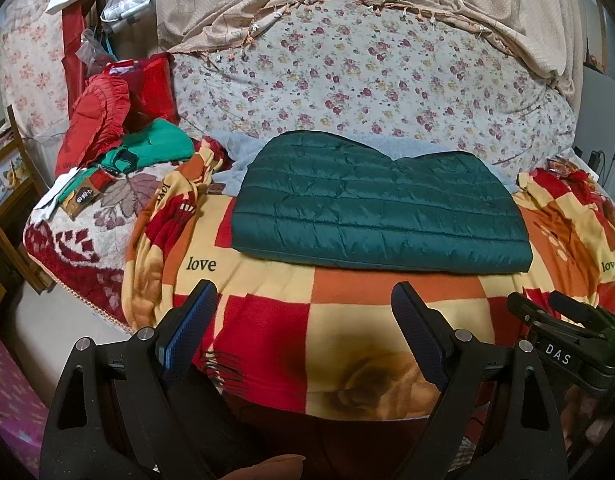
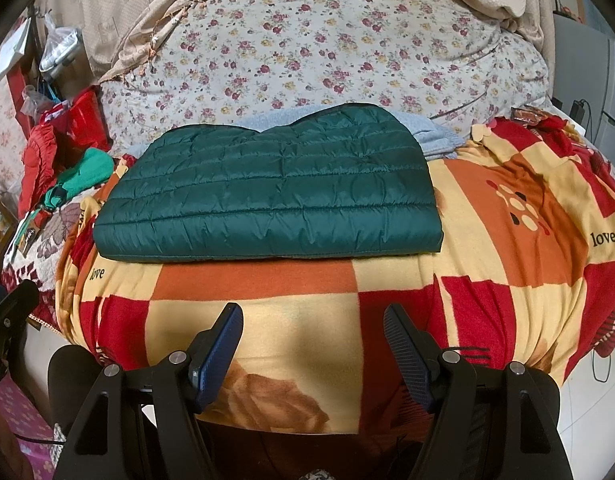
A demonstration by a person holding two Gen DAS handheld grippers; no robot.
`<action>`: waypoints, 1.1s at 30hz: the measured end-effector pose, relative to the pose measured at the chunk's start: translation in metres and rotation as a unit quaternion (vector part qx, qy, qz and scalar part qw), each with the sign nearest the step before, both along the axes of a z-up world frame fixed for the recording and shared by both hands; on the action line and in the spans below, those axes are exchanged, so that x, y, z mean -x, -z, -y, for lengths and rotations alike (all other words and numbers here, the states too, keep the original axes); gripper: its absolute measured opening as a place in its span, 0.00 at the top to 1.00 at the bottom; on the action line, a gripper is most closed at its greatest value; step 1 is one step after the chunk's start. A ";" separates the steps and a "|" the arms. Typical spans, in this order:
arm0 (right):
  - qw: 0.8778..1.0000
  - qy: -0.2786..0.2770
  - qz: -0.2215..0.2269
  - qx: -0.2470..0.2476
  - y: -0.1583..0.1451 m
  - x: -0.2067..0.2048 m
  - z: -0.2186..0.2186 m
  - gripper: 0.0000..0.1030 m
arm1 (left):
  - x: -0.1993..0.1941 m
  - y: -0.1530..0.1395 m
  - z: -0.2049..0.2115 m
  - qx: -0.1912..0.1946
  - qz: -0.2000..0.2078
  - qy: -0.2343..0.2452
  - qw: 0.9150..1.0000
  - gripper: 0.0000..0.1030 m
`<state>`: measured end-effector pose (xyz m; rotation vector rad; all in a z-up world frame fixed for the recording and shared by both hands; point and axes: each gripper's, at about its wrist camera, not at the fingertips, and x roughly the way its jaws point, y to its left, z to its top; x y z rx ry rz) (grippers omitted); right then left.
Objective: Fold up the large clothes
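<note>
Nearest, the left gripper (image 1: 303,320) and right gripper (image 2: 313,336) hung with jaws apart, empty, over the checked blanket's (image 2: 267,276) front edge. Beyond, the green quilted jacket (image 2: 267,188) lay folded mid-bed. Its slick, puffy layers could slide or spring open if pinched shallowly.

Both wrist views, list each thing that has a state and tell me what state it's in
Green quilted jacket: folded into a flat rectangle, lying on the blanket, not held.
Checked blanket: spread over the bed, rumpled at its sides.
Left claw: open, empty, short of the jacket.
Right claw: open, empty, short of the jacket.
Red bag: standing open beside the bed.
</note>
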<state>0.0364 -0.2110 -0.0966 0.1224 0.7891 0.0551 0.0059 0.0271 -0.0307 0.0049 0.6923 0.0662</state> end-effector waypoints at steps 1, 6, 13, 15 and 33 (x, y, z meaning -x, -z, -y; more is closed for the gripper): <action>1.000 0.001 0.000 0.000 0.001 0.000 0.000 0.32 | 0.001 0.001 0.002 0.000 0.000 0.001 1.000 0.14; 1.000 0.003 0.001 0.000 0.001 0.001 0.000 0.32 | 0.002 0.003 0.006 0.002 -0.001 0.002 1.000 0.14; 1.000 0.006 0.005 0.005 0.001 0.001 0.003 0.31 | 0.004 0.004 0.015 0.006 0.001 0.006 1.000 0.14; 1.000 0.007 0.008 0.008 0.000 0.001 0.004 0.32 | 0.004 0.003 0.016 0.007 0.001 0.007 1.000 0.14; 1.000 0.006 0.014 0.018 -0.004 0.005 -0.006 0.31 | 0.005 0.003 0.018 0.019 -0.006 0.014 1.000 0.14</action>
